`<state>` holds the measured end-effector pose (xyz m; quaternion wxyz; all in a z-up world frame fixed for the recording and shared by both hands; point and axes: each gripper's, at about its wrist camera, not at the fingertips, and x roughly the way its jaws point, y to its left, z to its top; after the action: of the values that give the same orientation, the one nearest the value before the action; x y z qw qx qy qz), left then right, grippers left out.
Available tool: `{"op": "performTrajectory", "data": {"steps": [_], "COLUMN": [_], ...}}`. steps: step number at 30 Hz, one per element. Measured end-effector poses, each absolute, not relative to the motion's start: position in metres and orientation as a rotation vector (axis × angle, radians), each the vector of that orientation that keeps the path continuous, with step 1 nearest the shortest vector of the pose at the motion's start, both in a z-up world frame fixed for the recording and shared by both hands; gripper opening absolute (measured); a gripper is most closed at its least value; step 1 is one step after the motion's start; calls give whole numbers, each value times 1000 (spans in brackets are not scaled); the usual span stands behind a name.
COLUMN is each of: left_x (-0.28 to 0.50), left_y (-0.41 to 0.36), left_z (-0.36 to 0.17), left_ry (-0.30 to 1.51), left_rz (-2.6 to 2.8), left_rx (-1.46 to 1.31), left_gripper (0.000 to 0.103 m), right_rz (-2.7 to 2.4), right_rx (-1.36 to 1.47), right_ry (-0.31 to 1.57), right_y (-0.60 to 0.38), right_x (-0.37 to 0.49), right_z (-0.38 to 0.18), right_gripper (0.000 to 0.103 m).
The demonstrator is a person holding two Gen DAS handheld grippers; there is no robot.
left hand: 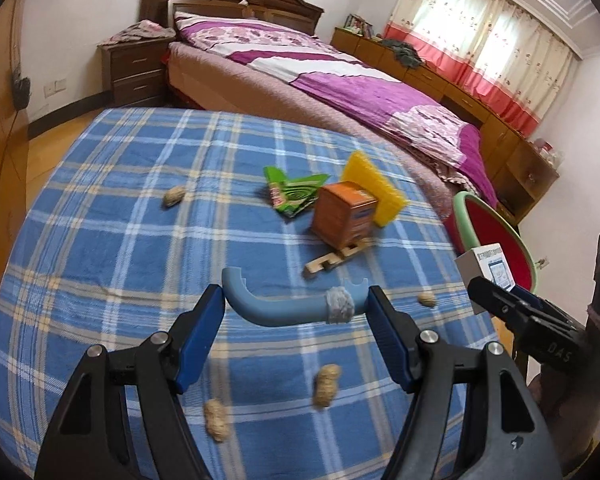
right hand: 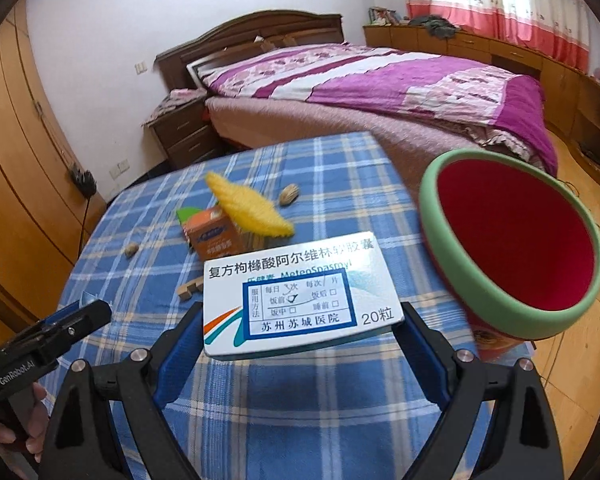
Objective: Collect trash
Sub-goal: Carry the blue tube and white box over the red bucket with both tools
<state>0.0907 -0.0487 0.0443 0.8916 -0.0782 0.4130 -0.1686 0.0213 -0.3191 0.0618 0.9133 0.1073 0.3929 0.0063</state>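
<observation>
A: How far along is the collecting?

B: Midway, I'd judge. The right gripper [right hand: 300, 330] is clamped on a white medicine box [right hand: 300, 300], carried just beside the red bin [right hand: 512, 248]. The left gripper [left hand: 296, 312] holds a curved blue handle [left hand: 284, 308].

A: And what's left?

B: Peanuts [left hand: 326, 386], a green wrapper [left hand: 294, 194], an orange carton [left hand: 346, 214], a yellow sponge [left hand: 374, 186] and a wooden piece [left hand: 334, 262] lie on the tabletop [left hand: 112, 248].

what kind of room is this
Most likely a home bedroom: a made bed with a wooden headboard, a nightstand beside it, and curtained windows. The work goes on at a table under a blue plaid cloth.
</observation>
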Motion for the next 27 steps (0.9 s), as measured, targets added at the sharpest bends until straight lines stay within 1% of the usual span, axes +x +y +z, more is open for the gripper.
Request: {"op": "performTrajectory", "data": {"steps": [18, 27], "left_x": [86, 88], "left_y": [-106, -145], "left_z": [76, 86], "left_ry": [832, 827], "left_rz": [-492, -561], "left_rx": [-130, -103], "left_gripper": [72, 72], "right_rz": [-96, -148], "right_rx": [308, 352], "right_ry": [748, 734], "right_y": [-389, -432], "right_x": [-6, -10], "right_z": [93, 96], "right_gripper": [93, 93]}}
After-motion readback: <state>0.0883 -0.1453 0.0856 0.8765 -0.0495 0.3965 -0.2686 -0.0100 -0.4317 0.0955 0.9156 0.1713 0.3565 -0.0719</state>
